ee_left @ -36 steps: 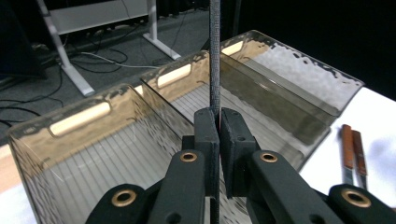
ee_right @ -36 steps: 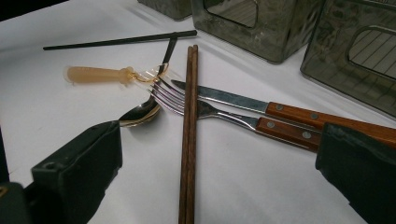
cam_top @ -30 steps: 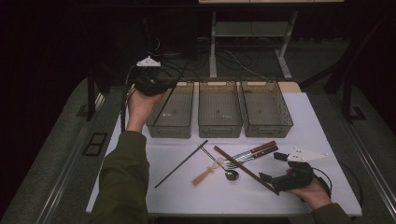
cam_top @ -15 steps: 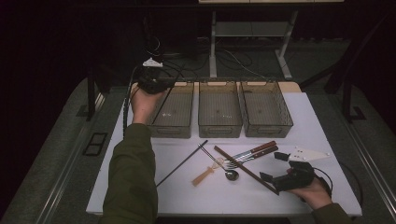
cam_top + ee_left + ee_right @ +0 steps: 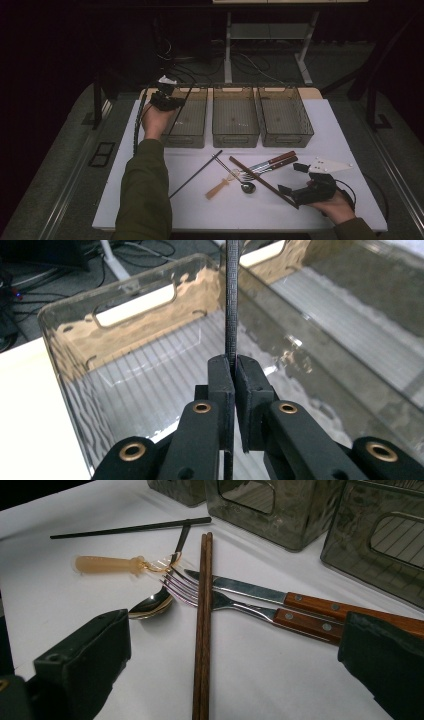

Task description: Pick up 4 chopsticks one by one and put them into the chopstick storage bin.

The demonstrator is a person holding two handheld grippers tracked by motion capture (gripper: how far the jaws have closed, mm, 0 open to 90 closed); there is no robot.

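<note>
So the left claw (image 5: 233,371) is clamped tight on a black chopstick (image 5: 230,300) right over the leftmost bin (image 5: 186,120), while the right claw (image 5: 235,665) sits wide open on the desk (image 5: 200,205) around the brown chopsticks (image 5: 203,625), beside the fork (image 5: 220,601) and knife (image 5: 260,596).

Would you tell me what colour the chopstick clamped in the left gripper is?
Black, with a fine woven texture; the chopstick shows best in the left gripper view.

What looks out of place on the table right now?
The pair of brown wooden chopsticks lies across the wood-handled fork and knife. The other black chopstick lies apart, while the left claw holds its mate.
</note>
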